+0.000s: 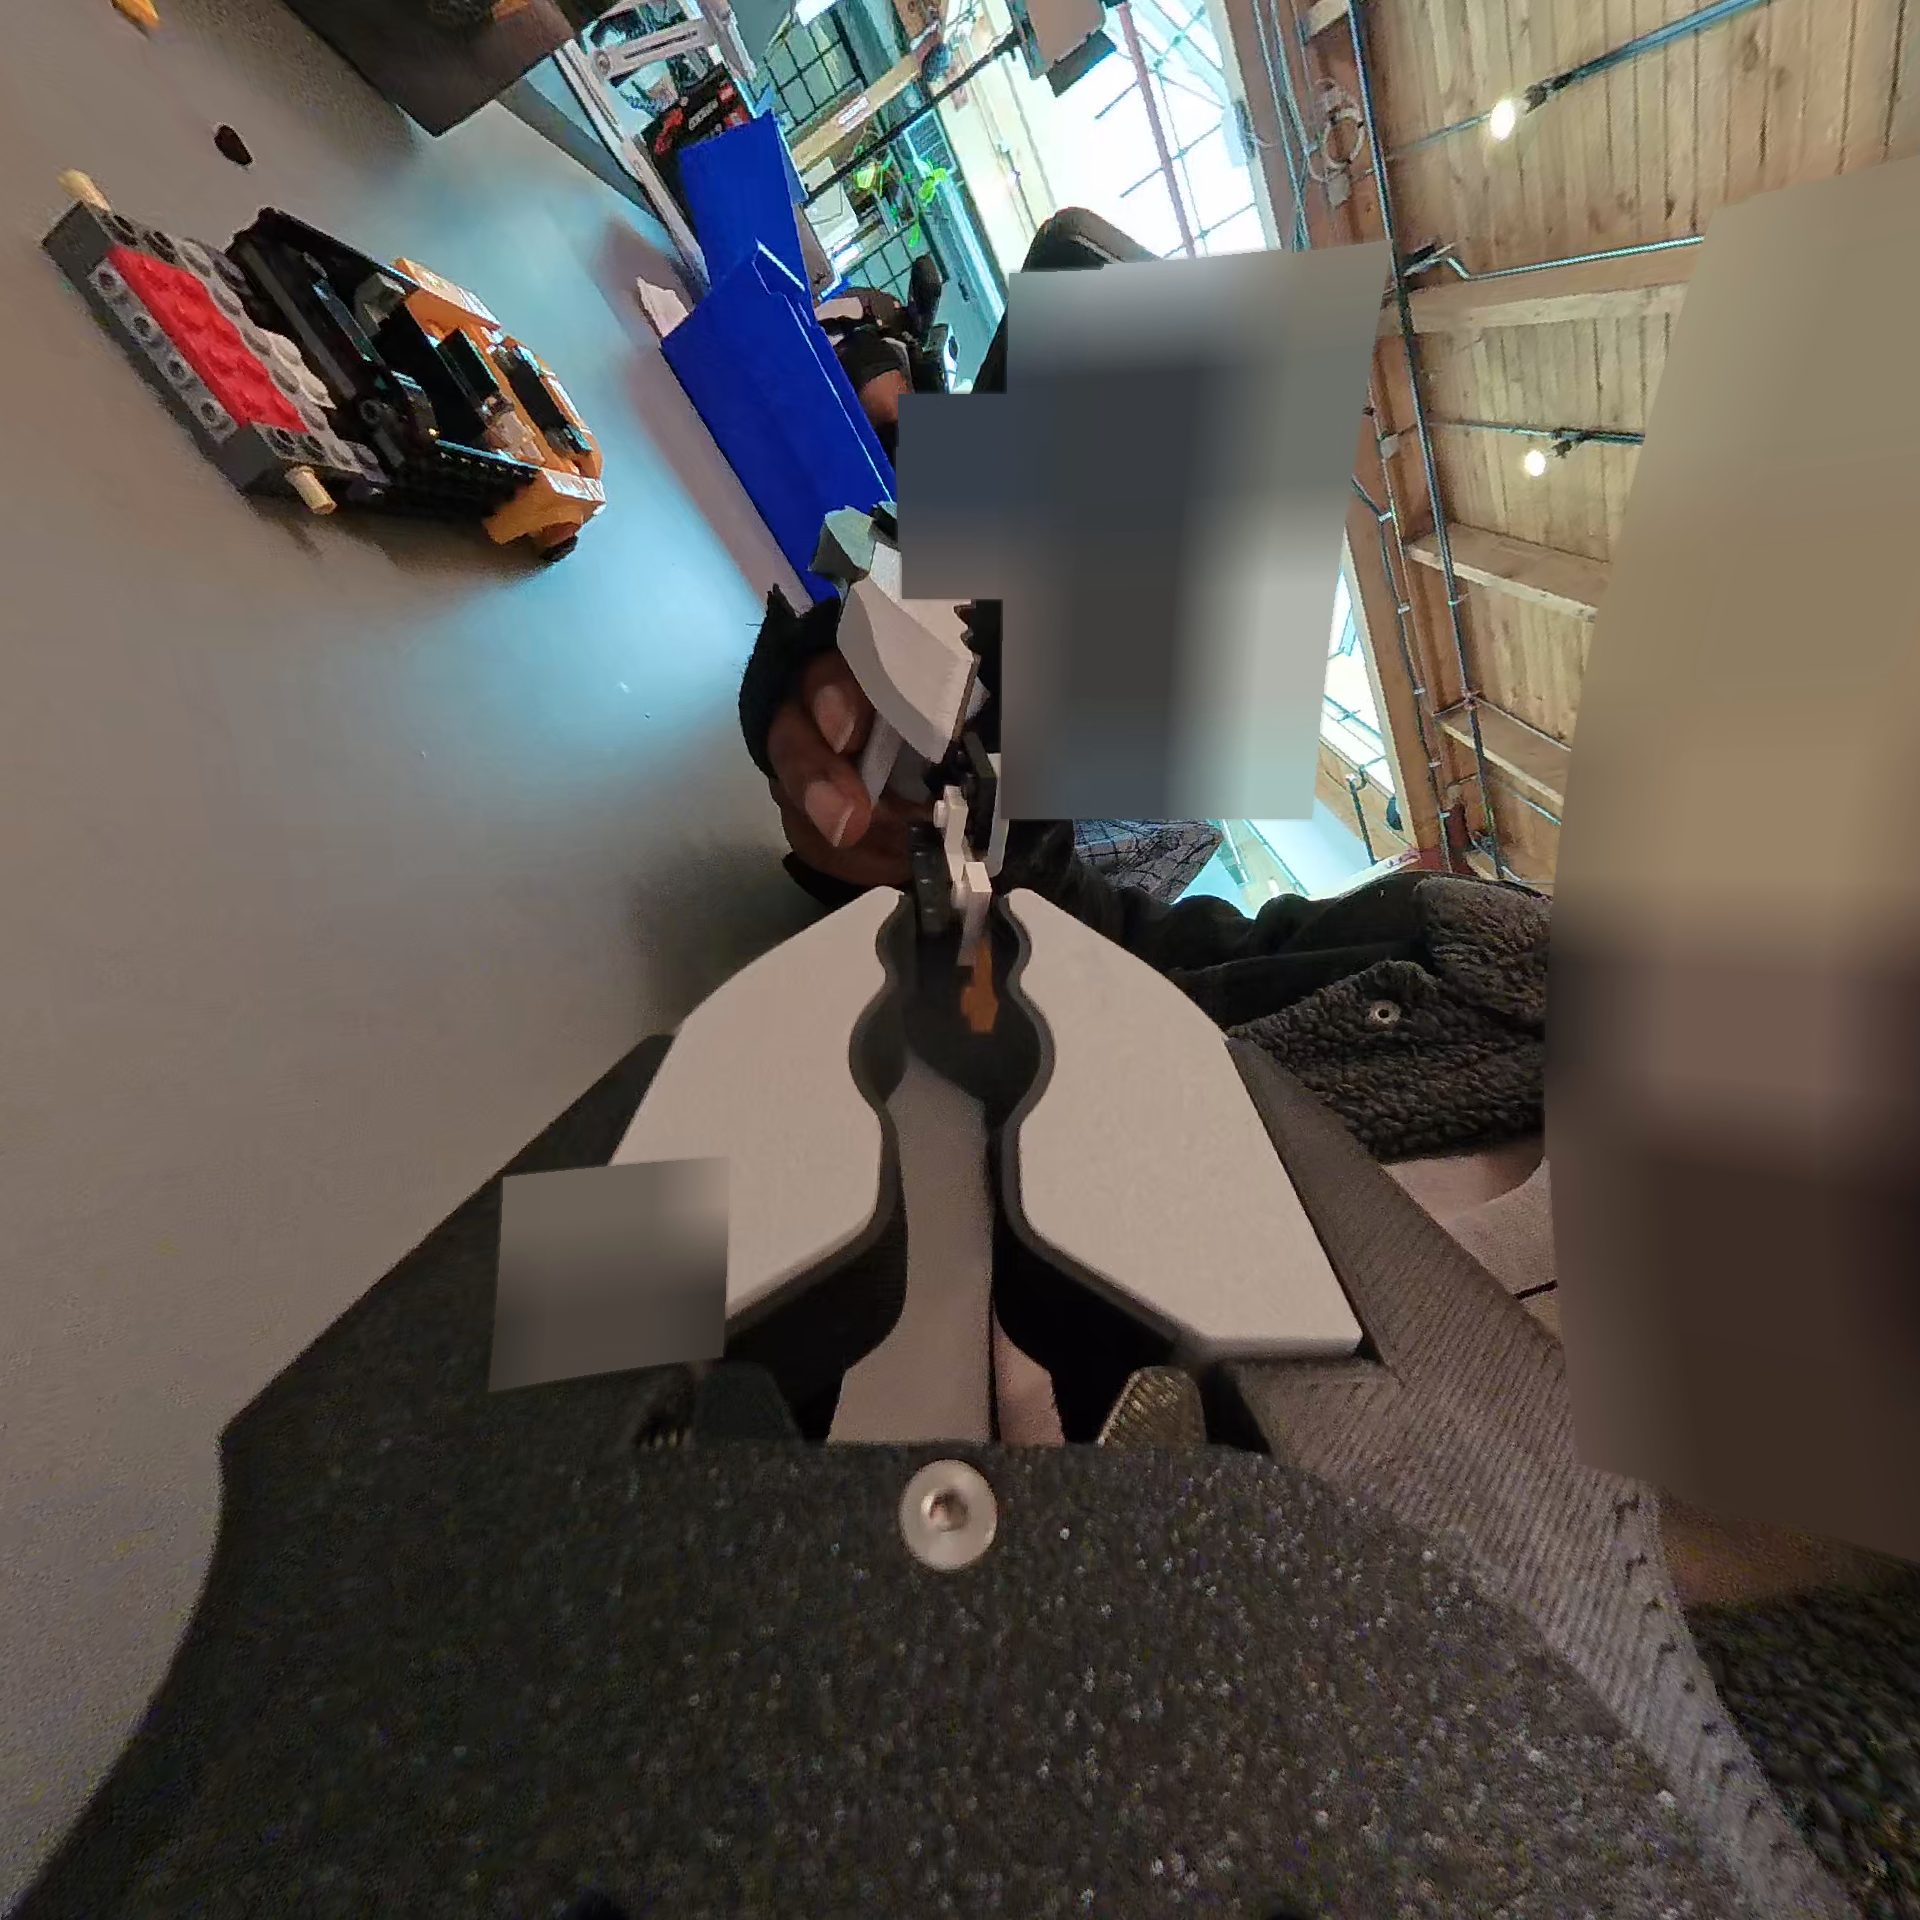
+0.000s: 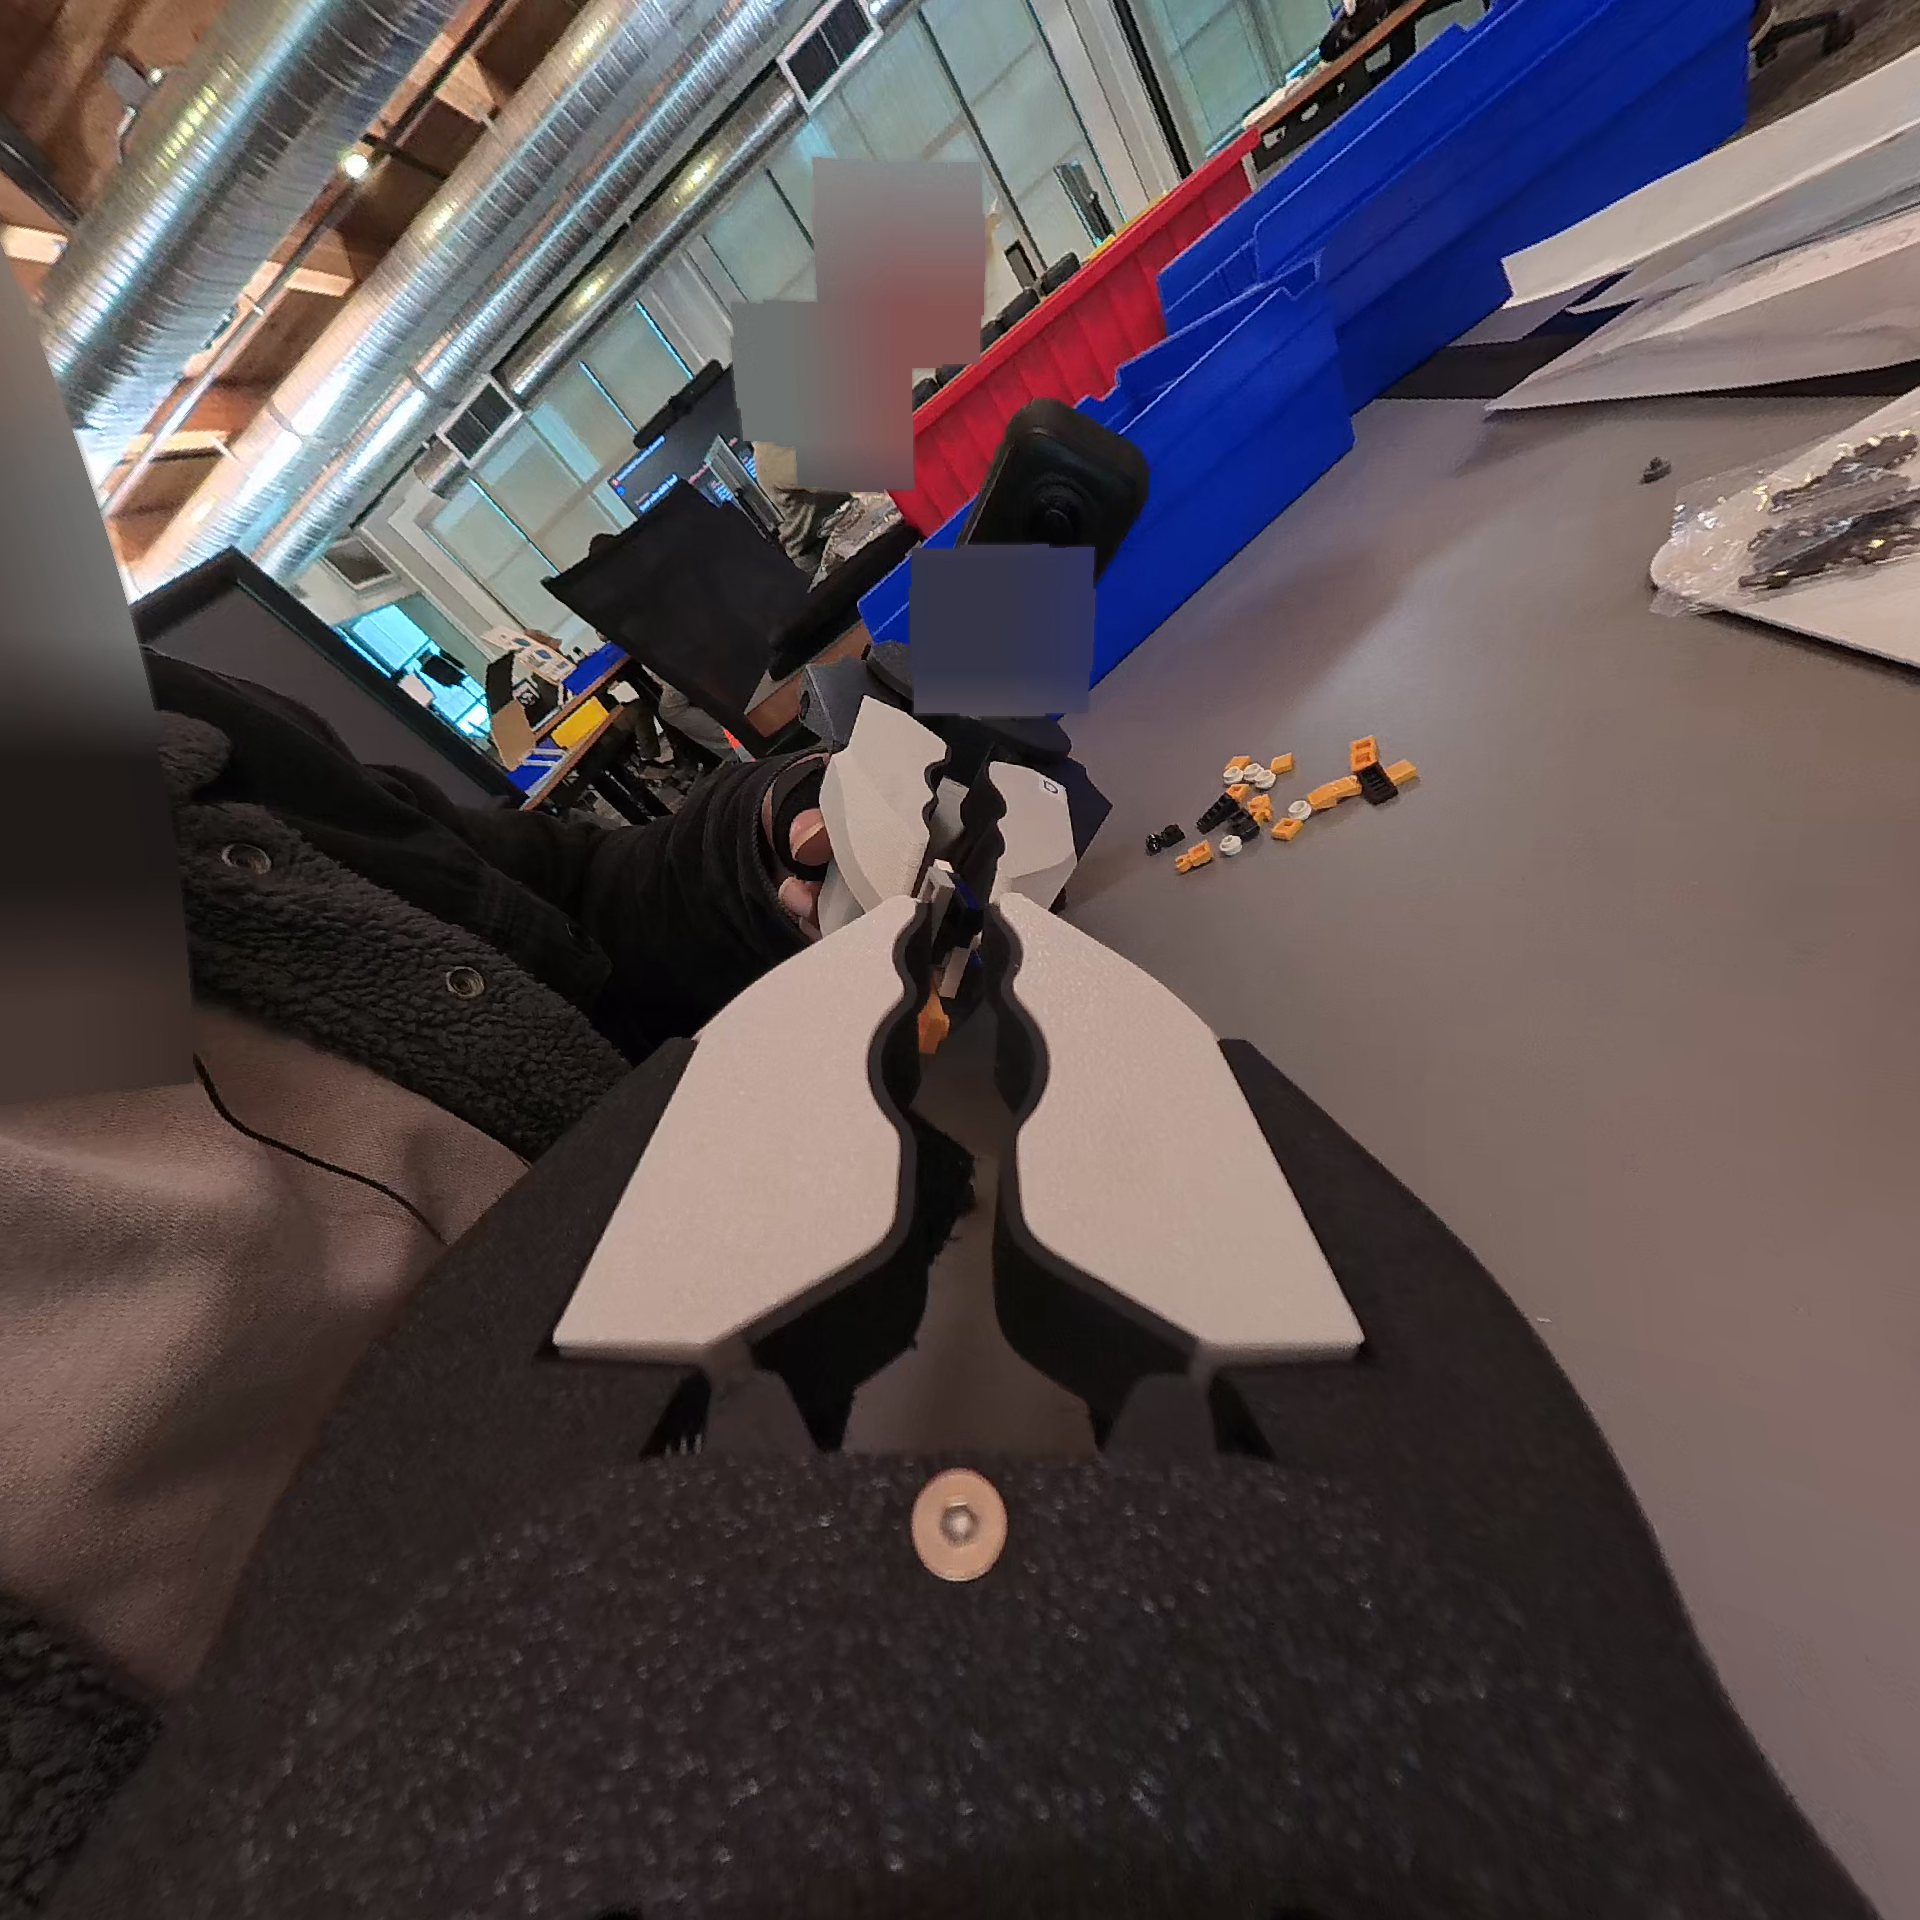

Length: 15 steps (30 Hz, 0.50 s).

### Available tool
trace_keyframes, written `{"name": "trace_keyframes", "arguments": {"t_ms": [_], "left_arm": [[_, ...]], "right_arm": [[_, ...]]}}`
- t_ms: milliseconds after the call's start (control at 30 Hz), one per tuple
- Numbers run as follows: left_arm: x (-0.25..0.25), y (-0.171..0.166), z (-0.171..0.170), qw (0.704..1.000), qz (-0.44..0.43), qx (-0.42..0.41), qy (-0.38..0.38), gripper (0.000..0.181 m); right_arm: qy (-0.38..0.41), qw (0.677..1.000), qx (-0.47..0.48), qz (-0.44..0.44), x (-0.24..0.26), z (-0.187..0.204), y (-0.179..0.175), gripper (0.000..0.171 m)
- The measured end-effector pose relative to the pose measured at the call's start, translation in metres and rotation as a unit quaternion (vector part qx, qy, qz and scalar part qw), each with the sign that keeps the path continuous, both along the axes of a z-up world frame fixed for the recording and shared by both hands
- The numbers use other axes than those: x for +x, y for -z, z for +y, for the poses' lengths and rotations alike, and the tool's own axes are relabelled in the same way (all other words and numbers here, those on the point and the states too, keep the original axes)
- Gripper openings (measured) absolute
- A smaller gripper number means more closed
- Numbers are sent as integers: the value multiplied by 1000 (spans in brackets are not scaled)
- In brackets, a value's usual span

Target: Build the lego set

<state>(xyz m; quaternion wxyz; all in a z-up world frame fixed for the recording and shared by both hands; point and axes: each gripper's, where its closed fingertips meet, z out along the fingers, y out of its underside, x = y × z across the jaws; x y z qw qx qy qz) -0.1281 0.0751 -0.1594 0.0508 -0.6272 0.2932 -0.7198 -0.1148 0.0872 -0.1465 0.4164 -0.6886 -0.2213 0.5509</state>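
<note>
Both grippers [image 1: 951, 914] [image 2: 956, 920] (closed) on subassembly [image 1: 961, 883]

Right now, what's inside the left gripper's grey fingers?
The left gripper grips a small white, black and orange lego sub-assembly; the right gripper covers its far end.

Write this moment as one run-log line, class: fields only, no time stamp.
left gripper: shut on small brick assembly | right gripper: shut on same assembly | partly built model: on table | loose bricks: on table

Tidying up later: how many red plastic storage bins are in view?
1: the red plastic storage bin stands at the far edge of the grey table, left of the blue plastic bins. Others may be hidden.
</note>
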Motion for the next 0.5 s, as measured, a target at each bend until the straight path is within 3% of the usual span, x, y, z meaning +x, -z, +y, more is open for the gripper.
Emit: {"name": "trace_keyframes", "arguments": {"t_ms": [500], "left_arm": [[-1,-6,-5,999,-27,-8,18,13]], "right_arm": [[-1,1000,19,-1,-1,-2,-5,7]]}}
